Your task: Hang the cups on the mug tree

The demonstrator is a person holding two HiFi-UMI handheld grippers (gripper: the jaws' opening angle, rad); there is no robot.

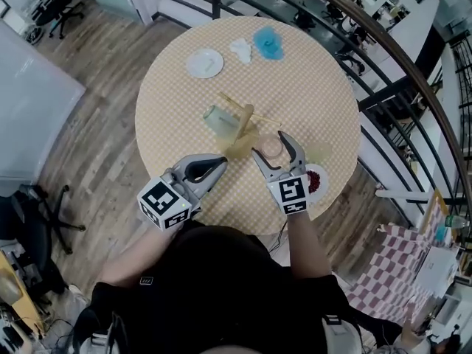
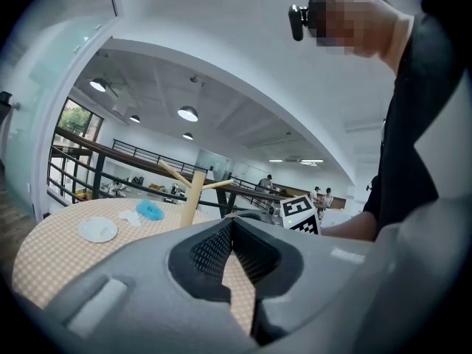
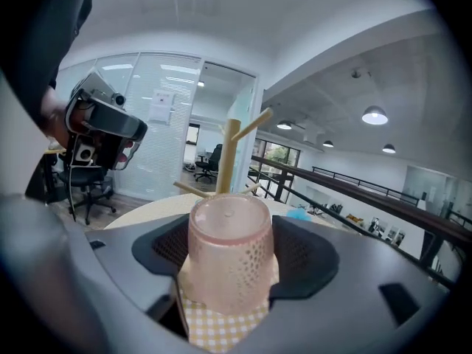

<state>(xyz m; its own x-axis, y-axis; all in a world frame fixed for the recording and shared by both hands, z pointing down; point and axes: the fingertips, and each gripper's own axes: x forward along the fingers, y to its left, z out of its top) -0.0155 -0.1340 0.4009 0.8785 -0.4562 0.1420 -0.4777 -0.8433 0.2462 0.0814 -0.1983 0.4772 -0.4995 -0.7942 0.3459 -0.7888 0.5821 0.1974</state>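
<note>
Head view is showing us leaning over a round checkered bench [image 1: 317, 87]; our right gripper [image 1: 270, 144] is grasping a pink cup [image 1: 273, 150] between its fingers, just right of the wooden mug tree [image 1: 243, 124] at the bench's middle; right gripper view is showing that cup base uppermost, both fingers pressing its dotted sides. Our left gripper [image 1: 219, 162] is hovering near and left of the tree, fingers clenched together on nothing; a green cup [image 1: 218, 121] is sitting at the tree's left side; a white plate [image 1: 204, 63] and a blue thing [image 1: 268, 44] are lying toward the far edge.
</note>
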